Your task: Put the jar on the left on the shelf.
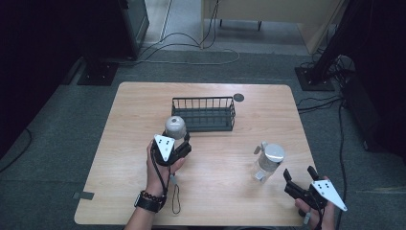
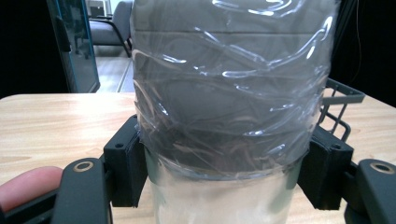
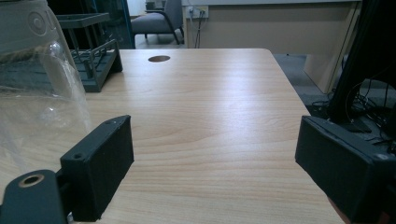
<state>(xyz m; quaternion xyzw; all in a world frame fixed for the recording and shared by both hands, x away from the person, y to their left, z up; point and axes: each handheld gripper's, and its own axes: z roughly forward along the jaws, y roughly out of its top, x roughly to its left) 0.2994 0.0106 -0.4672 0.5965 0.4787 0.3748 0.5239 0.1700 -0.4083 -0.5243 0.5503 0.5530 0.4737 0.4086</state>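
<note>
At table centre-left, the left gripper (image 1: 178,143) clamps a clear bottle (image 1: 175,127) with a grey cap. Left gripper view: both jaws press the bottle (image 2: 229,116) on opposite sides, just below its shrink-wrapped grey top; a fingertip (image 2: 25,186) of the holding hand shows at 8 o'clock of the frame. Whether the bottle's base touches the table cannot be told.

Wire basket (image 1: 204,114) stands on the table at 1 o'clock from the held bottle, just beside it and apart from it. Its rim (image 2: 343,95) appears behind the bottle at 3 o'clock in the left gripper view.

Second bottle (image 1: 268,160), clear with a grey cap, stands upright on the table right of centre, well apart from the first.

Right gripper (image 1: 299,178) sits at the table's near right corner, at 5 o'clock from the second bottle, near it but not touching. Right gripper view: jaws stand wide apart with nothing between them; the second bottle (image 3: 37,88) lies outside the jaw at 9 o'clock. Basket (image 3: 95,56) shows beyond.

Table (image 1: 134,110) is light wood with a dark round hole (image 1: 239,97) near its far edge.
</note>
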